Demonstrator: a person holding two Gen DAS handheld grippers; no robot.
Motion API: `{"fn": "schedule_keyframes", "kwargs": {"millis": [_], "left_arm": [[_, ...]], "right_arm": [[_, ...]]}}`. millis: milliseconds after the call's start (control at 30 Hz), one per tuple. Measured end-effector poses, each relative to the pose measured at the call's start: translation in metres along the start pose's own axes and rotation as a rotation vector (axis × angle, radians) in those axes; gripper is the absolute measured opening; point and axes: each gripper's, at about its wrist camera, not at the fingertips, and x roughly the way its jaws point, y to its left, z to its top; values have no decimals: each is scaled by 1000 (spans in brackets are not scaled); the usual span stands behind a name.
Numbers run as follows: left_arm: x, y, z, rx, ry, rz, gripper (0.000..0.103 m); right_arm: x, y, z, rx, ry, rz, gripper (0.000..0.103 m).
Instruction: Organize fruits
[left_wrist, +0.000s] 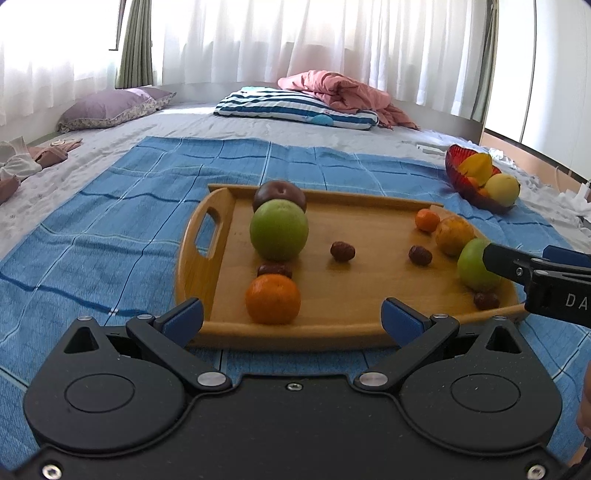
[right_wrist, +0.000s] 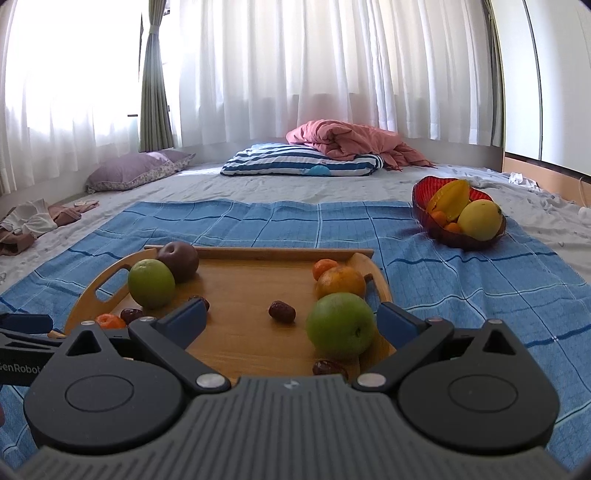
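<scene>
Left tool (left_wrist: 291, 314): jaws spread wide, nothing between the blue pads; it hangs over the near rim of the tray, with the big orange (left_wrist: 272, 298) just ahead of the gap. Right tool (right_wrist: 290, 319): jaws also at full spread, gripping nothing. A green apple (right_wrist: 340, 325) sits in the gap towards the right pad; whether that pad touches it cannot be told. From the left wrist view only the right tool's finger ends show, cut off at the picture's right edge and covering part of that apple.

Bed (left_wrist: 229, 125): grey sheet. Blue checked cloth (left_wrist: 110, 229) across its near part, cut off by both tool bodies.

Wooden tray (left_wrist: 207, 236) on the cloth; its near edge is hidden behind the tools in the right wrist view. Left end: dark brown round fruit (left_wrist: 280, 194), partly behind a second green apple (left_wrist: 279, 229), then a date (left_wrist: 275, 269), then the big orange. Right end: small tangerine (left_wrist: 427, 219), larger orange (left_wrist: 453, 230), the green apple, a half-hidden date (left_wrist: 485, 300). Mid-tray: two loose dates (left_wrist: 342, 251) and (left_wrist: 420, 255).

Red bowl (right_wrist: 424, 199) towards the bed's right edge, well apart from the tray: starfruit (right_wrist: 452, 199), yellow fruit (right_wrist: 480, 219), small orange pieces too hidden to count.

Far end: striped pillow (left_wrist: 295, 107), pink quilt (left_wrist: 343, 92), purple pillow (left_wrist: 110, 107). Crumpled clothes (left_wrist: 22, 162) at the left edge, hard to make out.
</scene>
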Motion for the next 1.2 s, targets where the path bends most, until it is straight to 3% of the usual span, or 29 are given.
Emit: {"fn": "schedule_keyframes", "kwargs": {"millis": [1200], "left_arm": [[16,3,-38,2,33,59,103]], "right_arm": [[5,17,-53,-9,28,-4,103]]}}
